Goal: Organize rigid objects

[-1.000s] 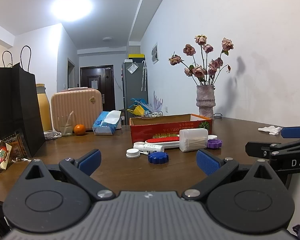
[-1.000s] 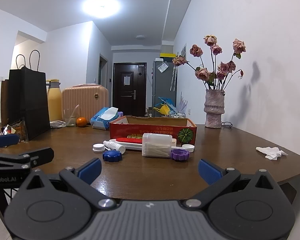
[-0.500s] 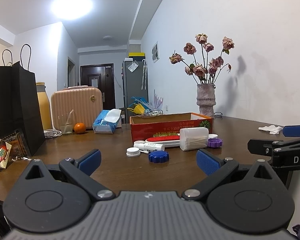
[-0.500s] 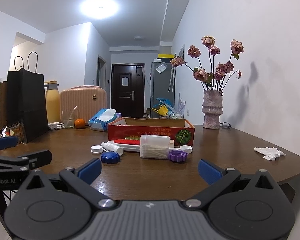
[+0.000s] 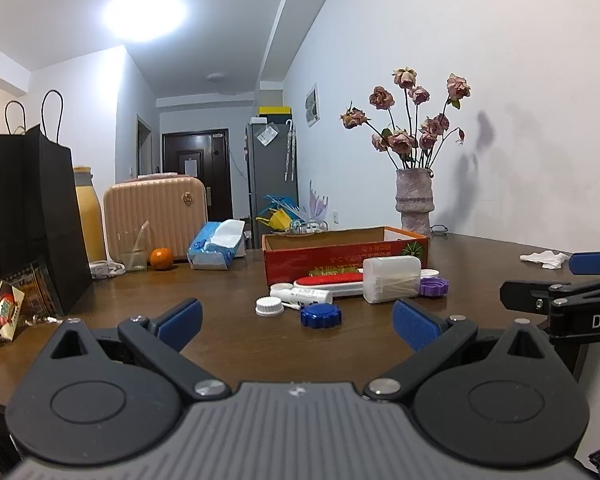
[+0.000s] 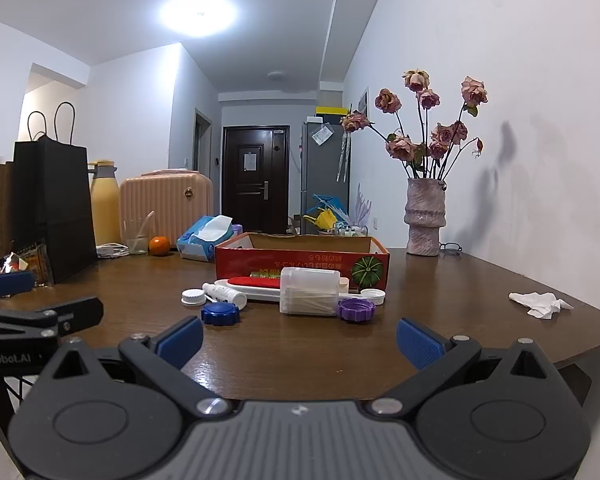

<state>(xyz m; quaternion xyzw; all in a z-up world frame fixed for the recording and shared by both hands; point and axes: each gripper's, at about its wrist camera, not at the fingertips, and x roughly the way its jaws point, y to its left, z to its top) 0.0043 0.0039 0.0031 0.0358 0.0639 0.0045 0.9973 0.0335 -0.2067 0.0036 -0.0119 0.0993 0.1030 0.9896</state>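
Brown wood of the table (image 6: 440, 280) is carrying a loose cluster of small hard items just in front of the red box (image 6: 300, 262): a clear tub (image 6: 309, 291) lying on its side, a blue cap (image 6: 220, 314), a purple cap (image 6: 357, 309), a white cap (image 6: 193, 297), a small white bottle (image 6: 225, 293) and a white tray with a red pad (image 6: 256, 283). None of them is sitting in the box yet, so sorting is judged barely begun.

Both claws are hovering low at the near table edge, well short of the cluster. The left claw (image 5: 296, 322) is standing wide open and empty; the right claw (image 6: 300, 340) is likewise spread wide, gripping nothing.

Risks, as judged from here: the caps are low and round, so a claw coming in flat is likely sliding them across the polished top instead of pinching them. The tub is lying on its side and touching the purple cap, so nudging one is probably shifting the other, and the tub may be rolling. The two claws are working close together, and reaching for neighbouring items at once is inviting a collision. The vase (image 6: 425, 216) with dried roses is standing well behind the box, exposed to a high swing.

Containers: the box's inside is mostly hidden by its front wall, so its contents cannot be told. The tub is seemingly packed with thin pale sticks. A glass (image 6: 136, 236) at far left is holding a stick or straw.
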